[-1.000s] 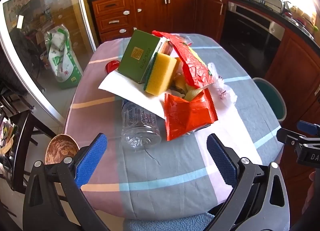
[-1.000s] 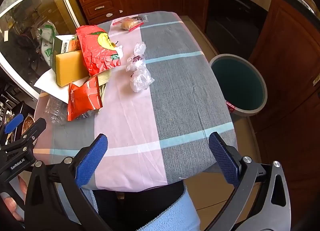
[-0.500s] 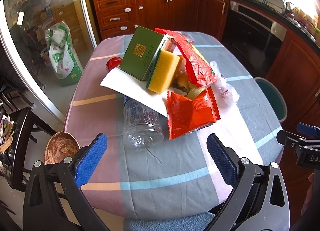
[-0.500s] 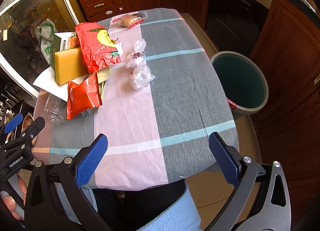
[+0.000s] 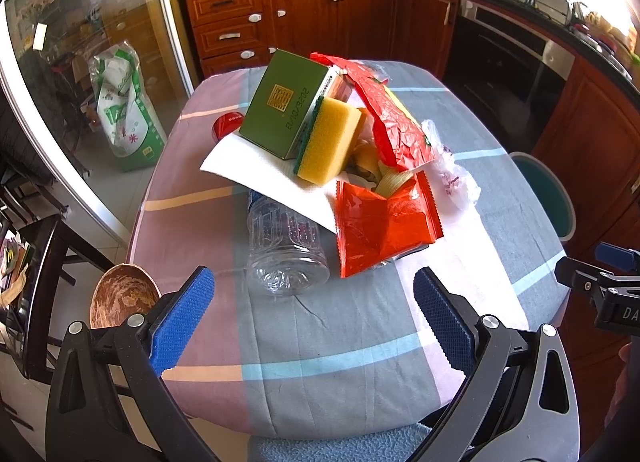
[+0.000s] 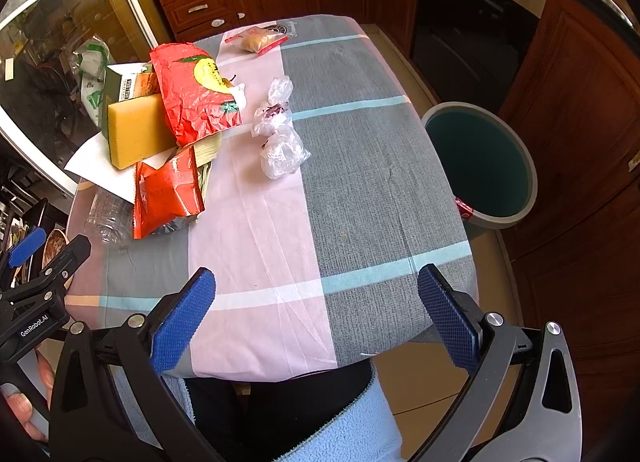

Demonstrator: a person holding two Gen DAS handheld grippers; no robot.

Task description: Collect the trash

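Trash lies heaped on the left half of a checked-cloth surface (image 6: pixel 360 166), in front of a person in a light blue top. Nearest, both tools hover low at the near edge. The left gripper (image 5: pixel 314 312) has its jaws spread wide and holds nothing; it faces the heap, likely lined up for a first pick. The right gripper (image 6: pixel 316 308) is likewise wide open and empty, over bare cloth.

Closest in the heap, a clear bottle (image 5: pixel 286 250) lies on its side, partly under a white sheet (image 5: pixel 256 168) that sags over it. Touching its right, an orange wrapper (image 5: pixel 384 230) stands crumpled and torn open. On the sheet, a yellow sponge (image 5: pixel 330 142) leans on a tilted green box (image 5: pixel 280 102); a large red bag (image 5: pixel 394 118) drapes over both, so the pile looks loose and ready to slide if its base is pulled. A red cap (image 5: pixel 228 124) peeps out behind the sheet.

Right of the heap, apart from it, sit knotted clear bags (image 6: pixel 280 142). Far off, a small packet (image 6: pixel 258 40) rests near the far edge.

On the floor to the right, beside the surface, stands an open bin (image 6: pixel 480 166), within easy reach for dropping items; a red scrap (image 6: pixel 464 208) shows at its near rim.
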